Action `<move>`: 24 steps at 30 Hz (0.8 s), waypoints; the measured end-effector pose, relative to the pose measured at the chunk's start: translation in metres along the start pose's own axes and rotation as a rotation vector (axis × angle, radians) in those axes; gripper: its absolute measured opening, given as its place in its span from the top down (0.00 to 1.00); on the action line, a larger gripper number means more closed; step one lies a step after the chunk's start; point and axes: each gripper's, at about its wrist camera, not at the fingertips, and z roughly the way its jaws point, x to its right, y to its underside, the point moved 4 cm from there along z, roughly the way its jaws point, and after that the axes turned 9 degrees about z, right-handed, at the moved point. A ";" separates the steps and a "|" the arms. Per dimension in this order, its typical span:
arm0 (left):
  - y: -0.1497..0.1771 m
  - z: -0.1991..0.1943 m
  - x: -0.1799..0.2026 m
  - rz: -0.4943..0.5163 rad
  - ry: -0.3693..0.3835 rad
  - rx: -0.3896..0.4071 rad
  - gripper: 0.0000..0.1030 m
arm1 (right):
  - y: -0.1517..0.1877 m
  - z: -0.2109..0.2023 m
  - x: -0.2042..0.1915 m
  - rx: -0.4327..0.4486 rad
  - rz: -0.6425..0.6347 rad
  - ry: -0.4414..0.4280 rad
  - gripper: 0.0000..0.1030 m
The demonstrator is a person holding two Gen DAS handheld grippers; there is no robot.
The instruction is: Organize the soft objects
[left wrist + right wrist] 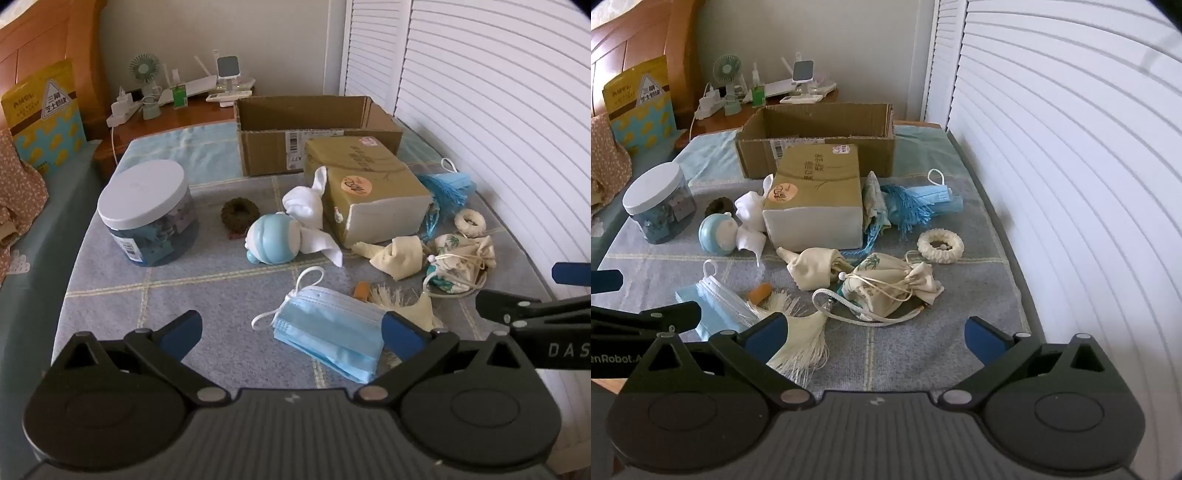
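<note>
Both grippers hover spread and empty over the soft clutter in front of the open brown cardboard box [317,133].

The left gripper [291,326] straddles the stacked pale-blue pleated face masks [328,332]; a shallow pinch could lift only one. The right gripper [873,334], nearer the printed cream drawstring pouch [890,288], could snag its cords.

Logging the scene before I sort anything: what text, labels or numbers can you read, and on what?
"DAS": right claw's black arm.
"enRobot.A": left claw's black arm.
"A77": white barcode label on open brown cardboard box.
Yellow snack bag: Chinese print, too small to read.
Tan wrapped parcel: Chinese handwriting, unreadable.
</note>
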 end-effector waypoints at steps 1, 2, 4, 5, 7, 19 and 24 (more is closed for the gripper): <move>0.000 0.000 0.000 0.002 -0.003 0.000 0.01 | 0.000 0.000 0.000 0.000 -0.001 0.001 0.00; 0.000 0.000 0.000 0.004 -0.004 0.002 0.01 | 0.000 0.000 0.000 -0.001 -0.001 0.001 0.00; 0.000 0.000 0.000 0.003 -0.003 0.003 0.01 | 0.000 -0.001 0.000 -0.001 -0.002 0.000 0.00; 0.000 0.000 0.000 0.004 -0.004 0.002 0.01 | 0.000 -0.001 0.000 -0.001 -0.004 0.002 0.00; 0.000 0.000 0.000 0.004 -0.005 0.003 0.01 | 0.000 -0.002 0.000 -0.001 -0.008 0.003 0.00; -0.001 -0.003 -0.001 0.002 -0.005 0.006 0.01 | -0.001 -0.002 0.000 0.002 -0.006 0.002 0.00; 0.000 -0.002 -0.001 0.004 -0.006 0.009 0.01 | -0.001 -0.003 0.000 0.003 -0.005 0.002 0.00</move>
